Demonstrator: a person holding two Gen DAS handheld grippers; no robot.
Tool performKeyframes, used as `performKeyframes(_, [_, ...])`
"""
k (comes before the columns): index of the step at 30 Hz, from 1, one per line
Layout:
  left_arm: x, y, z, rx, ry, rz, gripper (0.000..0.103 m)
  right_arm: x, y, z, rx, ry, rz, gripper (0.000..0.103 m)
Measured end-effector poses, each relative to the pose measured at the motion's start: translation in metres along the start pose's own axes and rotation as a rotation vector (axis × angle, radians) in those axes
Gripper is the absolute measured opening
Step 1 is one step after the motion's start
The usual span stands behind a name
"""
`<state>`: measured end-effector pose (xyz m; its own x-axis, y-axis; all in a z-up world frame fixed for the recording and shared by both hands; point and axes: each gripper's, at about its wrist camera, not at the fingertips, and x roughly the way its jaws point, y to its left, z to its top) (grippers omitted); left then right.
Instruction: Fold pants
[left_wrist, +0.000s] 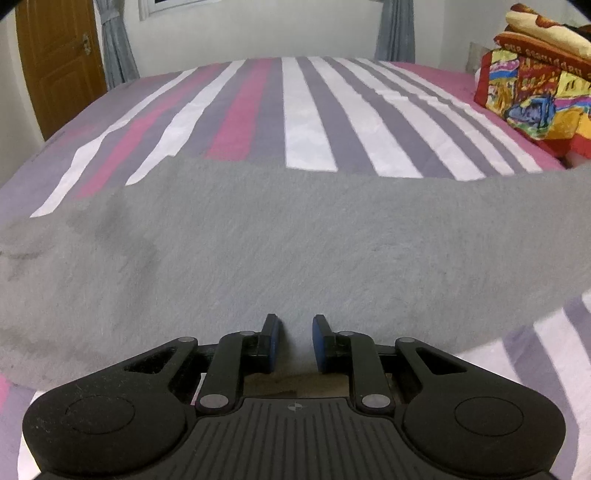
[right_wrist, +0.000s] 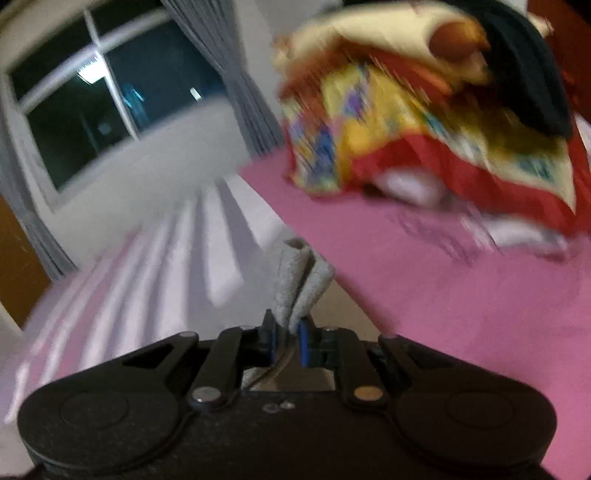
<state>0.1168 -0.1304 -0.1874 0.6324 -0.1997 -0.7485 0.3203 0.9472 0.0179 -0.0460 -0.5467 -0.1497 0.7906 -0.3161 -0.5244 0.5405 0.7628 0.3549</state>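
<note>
The grey pants (left_wrist: 258, 240) stretch across the left wrist view as a wide sheet held up over the striped bed (left_wrist: 310, 110). My left gripper (left_wrist: 297, 341) is shut on the pants' near edge, and grey cloth fills the narrow gap between its blue pads. In the blurred right wrist view, my right gripper (right_wrist: 286, 332) is shut on a bunched fold of the grey pants (right_wrist: 299, 273), which sticks up past the fingertips. It hangs above the pink part of the bed (right_wrist: 443, 295).
A pile of colourful folded blankets (left_wrist: 535, 85) lies at the bed's far right corner, close ahead of the right gripper (right_wrist: 424, 122). A brown door (left_wrist: 55, 62) and grey curtains (left_wrist: 114, 44) stand beyond the bed. A dark window (right_wrist: 103, 99) is in the far wall.
</note>
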Motion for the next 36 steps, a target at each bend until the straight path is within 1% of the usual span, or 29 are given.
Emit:
performKeyframes(1, [0.001, -0.002, 0.002, 0.002, 0.004, -0.011, 0.020, 0.012, -0.008, -0.007, 0.012, 0.058, -0.030, 0.011])
performKeyframes(3, [0.003, -0.009, 0.005, 0.003, 0.013, -0.032, 0.020, 0.029, -0.017, -0.023, 0.018, 0.136, -0.070, 0.012])
performKeyframes(6, [0.002, -0.021, 0.013, 0.000, 0.019, -0.072, 0.020, 0.035, -0.019, -0.036, 0.020, 0.141, -0.091, 0.017])
performKeyframes(8, [0.002, -0.032, 0.019, 0.003, 0.017, -0.100, 0.020, 0.035, -0.024, -0.035, 0.073, 0.139, -0.070, 0.028])
performKeyframes(11, [0.004, -0.055, 0.031, 0.021, 0.012, -0.130, 0.020, 0.035, -0.030, -0.030, 0.125, 0.132, -0.042, 0.035])
performKeyframes(15, [0.010, -0.084, 0.040, 0.038, 0.025, -0.155, 0.020, 0.036, -0.029, -0.034, 0.146, 0.153, -0.043, 0.035])
performKeyframes(19, [0.020, -0.105, 0.040, 0.058, 0.057, -0.165, 0.020, 0.041, -0.030, -0.038, 0.162, 0.156, -0.044, 0.034])
performKeyframes(22, [0.026, -0.117, 0.036, 0.069, 0.062, -0.147, 0.020, 0.045, -0.030, -0.039, 0.156, 0.158, -0.048, 0.034])
performKeyframes(24, [0.031, -0.123, 0.034, 0.091, 0.073, -0.122, 0.021, 0.047, -0.029, -0.040, 0.154, 0.160, -0.047, 0.034])
performKeyframes(27, [0.035, -0.129, 0.033, 0.121, 0.083, -0.096, 0.023, 0.051, -0.029, -0.040, 0.136, 0.165, -0.049, 0.034])
performKeyframes(36, [0.039, -0.134, 0.030, 0.151, 0.075, -0.075, 0.023, 0.056, -0.018, -0.046, 0.047, 0.154, -0.094, 0.030])
